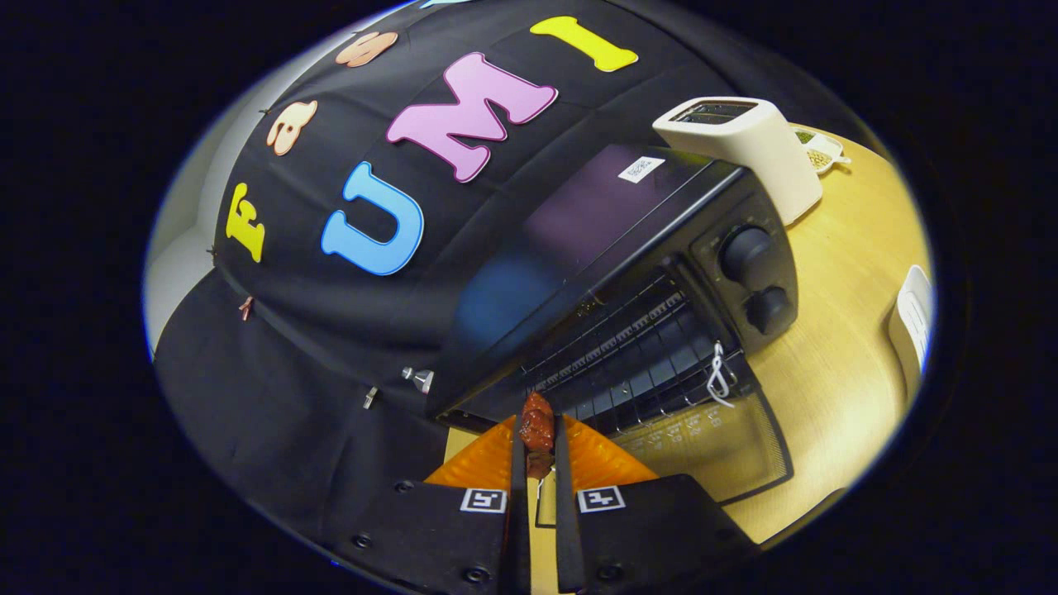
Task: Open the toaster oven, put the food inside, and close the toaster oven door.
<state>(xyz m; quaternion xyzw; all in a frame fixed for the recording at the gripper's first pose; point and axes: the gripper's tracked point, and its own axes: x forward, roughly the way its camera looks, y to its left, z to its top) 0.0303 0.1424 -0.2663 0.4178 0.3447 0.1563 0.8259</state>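
Gripper view: fingers (537, 442) clenched on the food (536, 423), a small reddish-brown piece pinched between both, its top end poking out just past the tips. Toaster oven (628, 273) sits on the desk (835, 364) directly ahead, view tilted. Door (711, 446) is already dropped open and lies flat toward the fingers, glass face up, so step one looks done. Food is at the mouth of the cavity, above the near-left part of the door, not yet over the wire rack (628, 347). Held tip-first and narrow, presumably so it can go in without the fingers needing to spread before they're over the rack. Clearance: the oven's top front edge (579, 289) overhangs the opening close above the line of approach; the rack bars are below; the slot between reads shallow, so the entry should stay low and level. A white loop or tag (717, 376) hangs at the right side of the opening near the knobs (756, 277); keep left of it, could snag. Open door takes up the desk in front, so the hand has to reach over it; contact with the glass is the likely error. White toaster (748, 153) stands beside the oven on its far side, well clear of the path. Small tray of something green (818, 153) behind it, and a white object (913, 326) off to the right on the desk, both out of the way. Left of the oven is just booth cloth, open room for pulling back.
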